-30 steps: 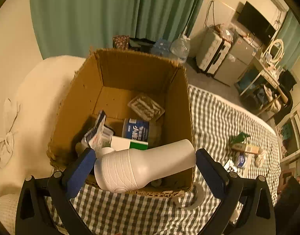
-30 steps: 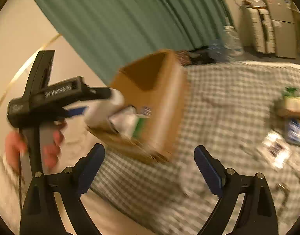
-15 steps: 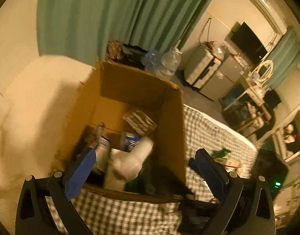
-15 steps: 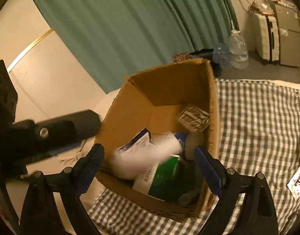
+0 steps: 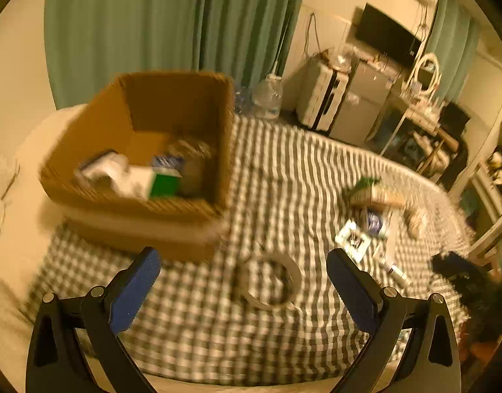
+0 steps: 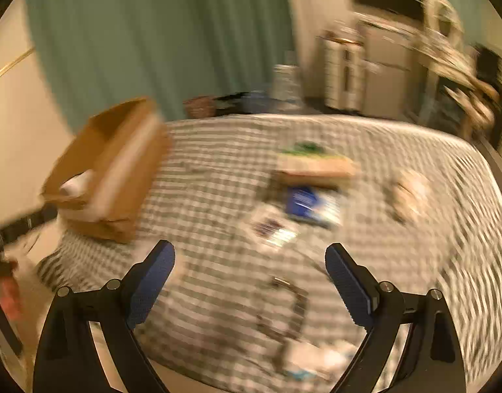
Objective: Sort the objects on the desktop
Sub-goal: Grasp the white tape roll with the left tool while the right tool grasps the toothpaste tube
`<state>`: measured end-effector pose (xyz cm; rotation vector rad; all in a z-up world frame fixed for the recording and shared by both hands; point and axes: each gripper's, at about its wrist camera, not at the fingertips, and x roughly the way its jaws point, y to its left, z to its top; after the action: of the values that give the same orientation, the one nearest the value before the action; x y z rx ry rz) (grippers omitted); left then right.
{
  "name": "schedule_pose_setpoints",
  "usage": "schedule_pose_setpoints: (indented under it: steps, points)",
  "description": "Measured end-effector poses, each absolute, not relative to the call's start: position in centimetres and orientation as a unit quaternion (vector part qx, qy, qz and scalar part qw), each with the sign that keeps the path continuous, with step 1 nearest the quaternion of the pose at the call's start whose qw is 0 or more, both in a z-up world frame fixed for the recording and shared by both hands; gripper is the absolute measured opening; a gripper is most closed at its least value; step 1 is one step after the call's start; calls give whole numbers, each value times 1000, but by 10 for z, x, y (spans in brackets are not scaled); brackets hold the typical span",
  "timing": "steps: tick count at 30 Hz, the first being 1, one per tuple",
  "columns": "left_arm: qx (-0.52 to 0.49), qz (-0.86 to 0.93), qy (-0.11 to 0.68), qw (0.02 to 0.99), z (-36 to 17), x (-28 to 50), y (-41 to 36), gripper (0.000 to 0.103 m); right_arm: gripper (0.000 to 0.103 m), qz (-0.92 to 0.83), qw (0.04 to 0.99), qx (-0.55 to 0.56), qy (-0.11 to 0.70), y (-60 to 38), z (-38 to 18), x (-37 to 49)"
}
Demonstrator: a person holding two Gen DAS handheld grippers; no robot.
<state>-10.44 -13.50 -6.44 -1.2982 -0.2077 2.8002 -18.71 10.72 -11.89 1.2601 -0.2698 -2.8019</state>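
Note:
A cardboard box (image 5: 146,203) stands on the checked cloth (image 5: 283,170) at the left and holds a white bottle (image 5: 110,170), a green-and-white carton (image 5: 159,181) and other packs. My left gripper (image 5: 244,281) is open and empty above a tape roll (image 5: 270,281). Loose items lie at the right: a tan box (image 5: 378,198), a blue pack (image 5: 373,221), a printed card (image 5: 352,239). In the right wrist view my right gripper (image 6: 249,275) is open and empty over the cloth, with the box (image 6: 113,177), tan box (image 6: 316,168) and blue pack (image 6: 306,203) ahead. Both views are blurred.
Green curtains (image 5: 172,16) hang behind the box. A water jug (image 5: 267,96), white suitcases (image 5: 323,101) and a cluttered desk (image 5: 424,111) stand beyond the bed's far edge. A dark key-like item (image 6: 290,308) lies near the right gripper.
The white bottle left my left gripper and now lies in the box. My left gripper pulled back and swung right over the tape roll. My right gripper swung right toward the loose items.

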Motion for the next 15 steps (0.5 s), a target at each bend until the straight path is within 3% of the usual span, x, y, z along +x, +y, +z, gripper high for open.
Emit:
schedule_pose_setpoints:
  steps: [8, 15]
  points:
    - [-502, 863, -39, 21, -151, -126, -74, 103, 94, -885, -32, 440, -147, 193, -157, -190]
    - [-540, 842, -21, 17, -188, -159, -64, 103, 92, -861, 16, 505, -55, 179, -209, -224]
